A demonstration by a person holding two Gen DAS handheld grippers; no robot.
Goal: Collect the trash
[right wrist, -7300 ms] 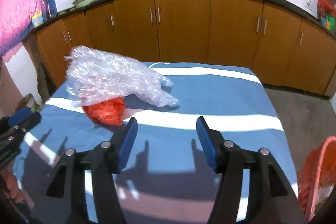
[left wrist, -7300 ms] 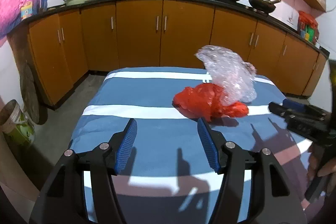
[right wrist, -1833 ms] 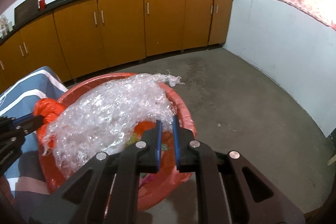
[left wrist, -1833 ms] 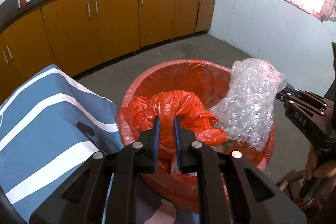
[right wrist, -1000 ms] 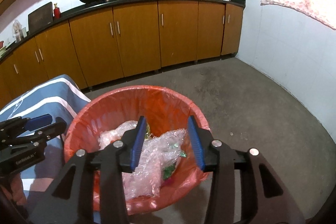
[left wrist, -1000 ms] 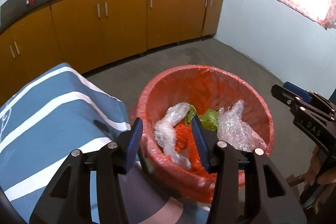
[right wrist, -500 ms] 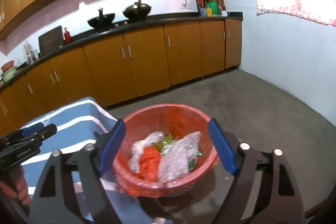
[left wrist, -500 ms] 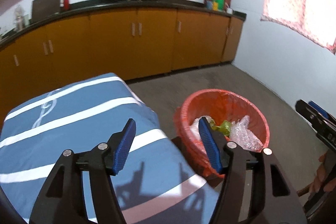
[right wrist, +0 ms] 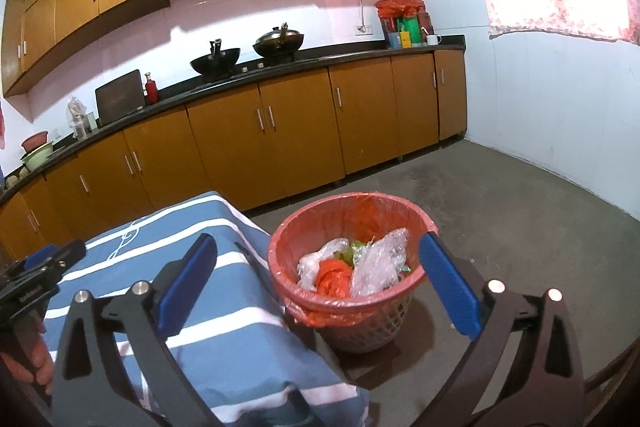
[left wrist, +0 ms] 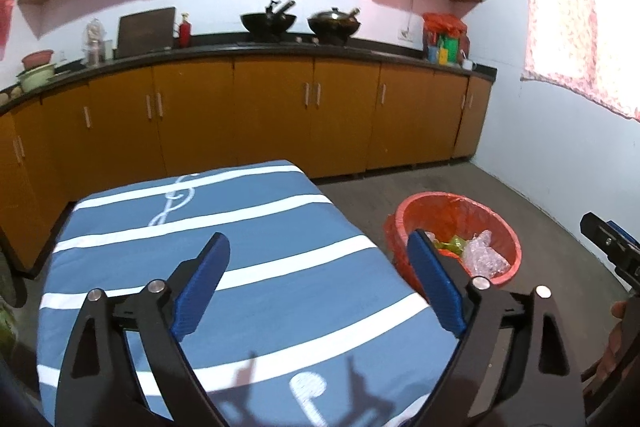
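A red-lined trash basket (right wrist: pixel 416 217) stands on the floor right of the table; it also shows in the left wrist view (left wrist: pixel 500 215). Inside lie the red plastic bag (right wrist: pixel 334 277) and the clear bubble wrap (right wrist: pixel 378 259), with bubble wrap also seen from the left (left wrist: pixel 486 259). My left gripper (left wrist: pixel 318 275) is open and empty above the blue striped tablecloth (left wrist: pixel 240 227). My right gripper (right wrist: pixel 318 277) is open and empty, raised above and short of the basket. Each gripper shows at the edge of the other's view (left wrist: pixel 612 243) (right wrist: pixel 40 267).
The table with the striped cloth (right wrist: pixel 224 303) stands left of the basket. Orange kitchen cabinets (left wrist: pixel 272 119) with a black counter and woks (left wrist: pixel 268 21) run along the back wall. Bare concrete floor (right wrist: pixel 520 211) lies right of the basket, bounded by a white wall.
Both grippers let go of the red bag and bubble wrap into the basket, opened wider, and pulled up and back from the basket toward the table.
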